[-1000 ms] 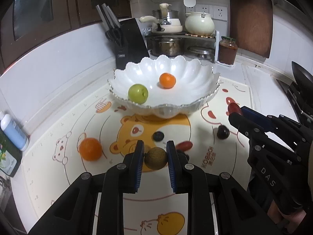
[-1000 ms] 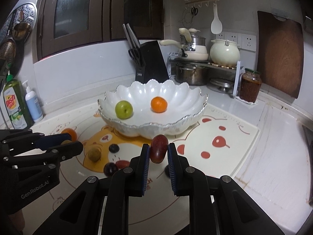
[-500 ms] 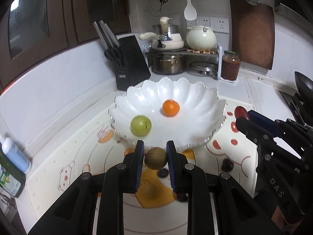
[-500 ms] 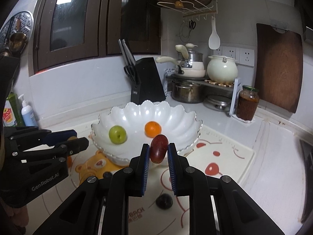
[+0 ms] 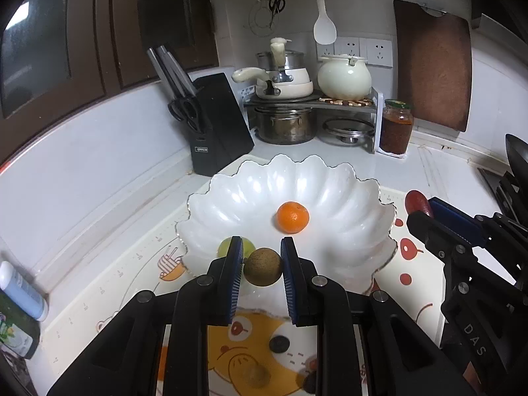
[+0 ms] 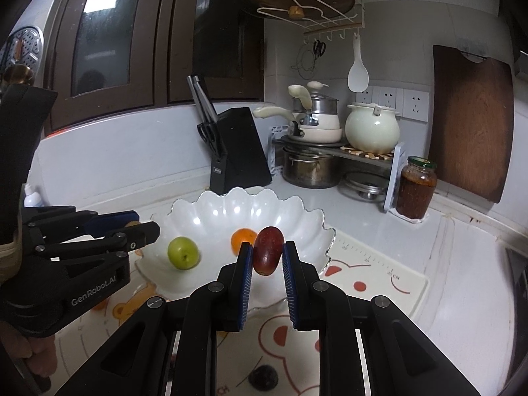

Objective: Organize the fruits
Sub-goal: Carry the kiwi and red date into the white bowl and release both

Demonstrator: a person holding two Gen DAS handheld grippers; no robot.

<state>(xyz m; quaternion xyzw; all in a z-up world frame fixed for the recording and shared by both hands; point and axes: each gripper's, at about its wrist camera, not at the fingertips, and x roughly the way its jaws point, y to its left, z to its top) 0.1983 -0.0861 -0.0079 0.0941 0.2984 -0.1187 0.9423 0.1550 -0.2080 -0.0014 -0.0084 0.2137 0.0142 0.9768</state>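
- My left gripper is clamped on a round brownish-green fruit, both blue pads pressed flat to its sides, at lower centre of the left wrist view.
- That fruit hangs over the near rim of the white scalloped bowl, which fills the middle of the frame.
- Inside the bowl sit an orange, right of centre, and a green apple, half hidden behind my left pad.
- My right gripper is closed on a dark red oval fruit, held upright between the pads at centre of the right wrist view, in front of the bowl's near right rim.
- Below, on the bear-print mat, a dark plum lies at the bottom edge of the frame.
- My left gripper shows at the left of the right wrist view, tips at the bowl's left edge.
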